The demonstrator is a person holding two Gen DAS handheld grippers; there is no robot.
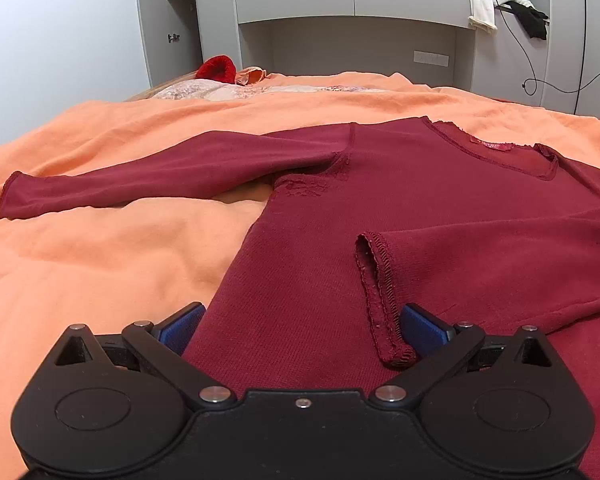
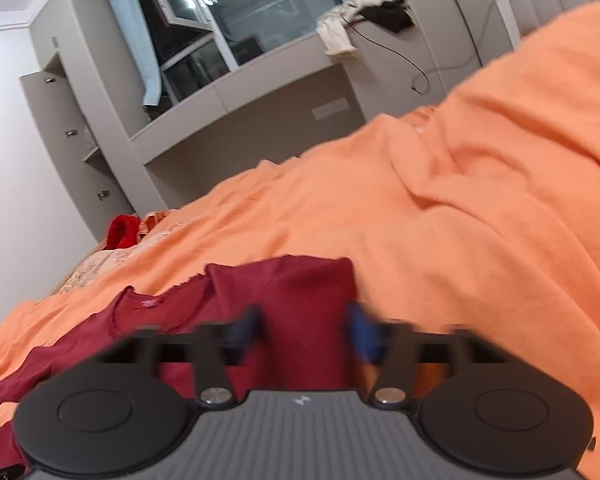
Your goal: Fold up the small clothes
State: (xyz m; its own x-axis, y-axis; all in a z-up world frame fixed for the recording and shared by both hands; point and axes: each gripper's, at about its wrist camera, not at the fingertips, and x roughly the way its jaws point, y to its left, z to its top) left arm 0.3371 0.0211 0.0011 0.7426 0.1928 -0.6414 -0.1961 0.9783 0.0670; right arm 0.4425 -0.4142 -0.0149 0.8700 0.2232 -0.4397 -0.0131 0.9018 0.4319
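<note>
Maroon shirt (image 1: pixel 400 208) lies on the orange bedspread (image 1: pixel 100 248), one sleeve (image 1: pixel 140 184) toward nine o'clock; left gripper (image 1: pixel 300 328) fingers apart. Only the right-wrist view shows right gripper (image 2: pixel 306 332) fingers clamping blurred shirt fabric.

Bare orange blanket (image 1: pixel 100 248) left of the shirt (image 1: pixel 380 200), unobstructed.

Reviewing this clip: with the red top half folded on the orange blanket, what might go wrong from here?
The right gripper has only a narrow fold of the red top between its pads, so it may slip out. The folded-in sleeve cuff lies loose between the open left gripper fingers and could get dragged.
</note>
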